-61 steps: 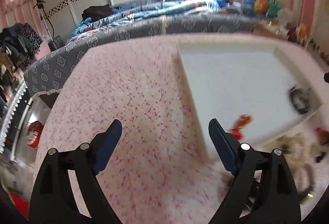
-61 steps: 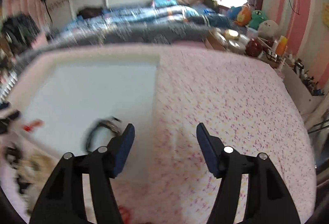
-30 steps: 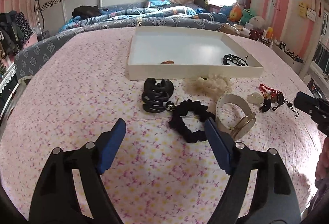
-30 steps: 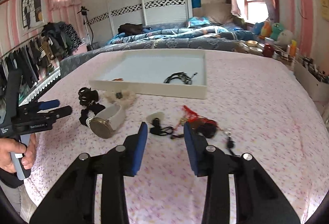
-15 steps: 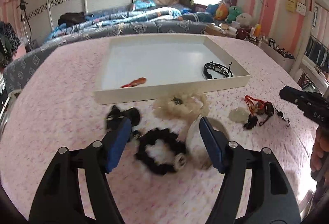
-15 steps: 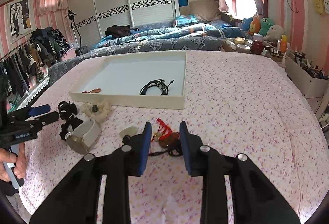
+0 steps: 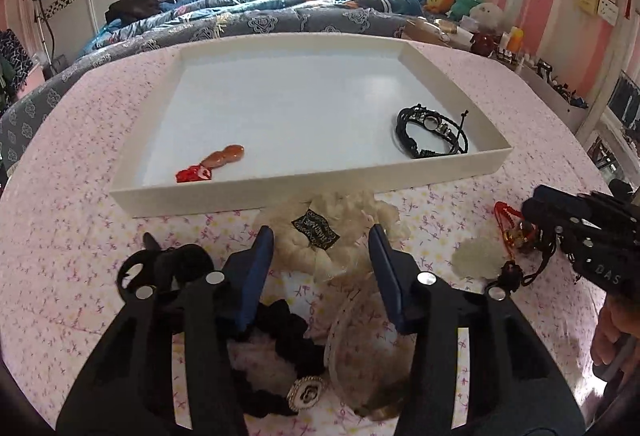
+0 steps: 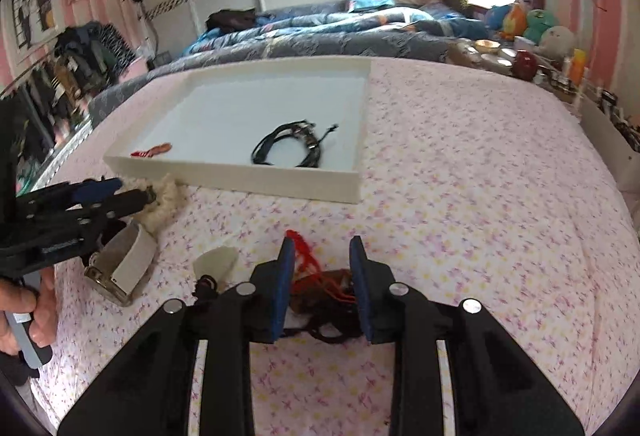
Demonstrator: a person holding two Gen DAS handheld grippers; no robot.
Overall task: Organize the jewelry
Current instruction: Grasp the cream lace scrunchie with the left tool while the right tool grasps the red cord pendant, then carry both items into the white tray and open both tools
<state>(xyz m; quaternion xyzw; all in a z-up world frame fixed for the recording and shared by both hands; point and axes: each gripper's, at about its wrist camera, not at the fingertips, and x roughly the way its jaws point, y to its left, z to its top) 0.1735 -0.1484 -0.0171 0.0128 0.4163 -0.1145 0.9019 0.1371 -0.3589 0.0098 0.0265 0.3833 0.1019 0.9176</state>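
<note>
Just in front of the white tray [image 7: 256, 191], on the pink flowered cloth [image 8: 460, 195], both grippers come down on the loose pieces; the left gripper [image 7: 320, 256] straddles the cream scrunchie [image 7: 340, 232] that lies against the tray's near wall, and its jaws are closing with the fabric between them, not yet pinched; the right gripper [image 8: 322, 260] stands narrow around the red-corded pendant [image 8: 316, 276], further from the tray, pads beside the cord but no firm squeeze to be seen. Inside the tray already lie a black cord bracelet [image 7: 432, 131] near its right wall and a small red and orange piece [image 7: 212, 163] near its front left. A black scrunchie [image 7: 280, 336], a black claw clip [image 7: 160, 268] and a white watch [image 8: 124, 260] wait close by, outside the tray. Good practice now, by the look of it: sink the left pads deep into the scrunchie's bulk before squeezing; let the right take the pendant body, not just a loop of cord; then lift clear over the tray wall.
</note>
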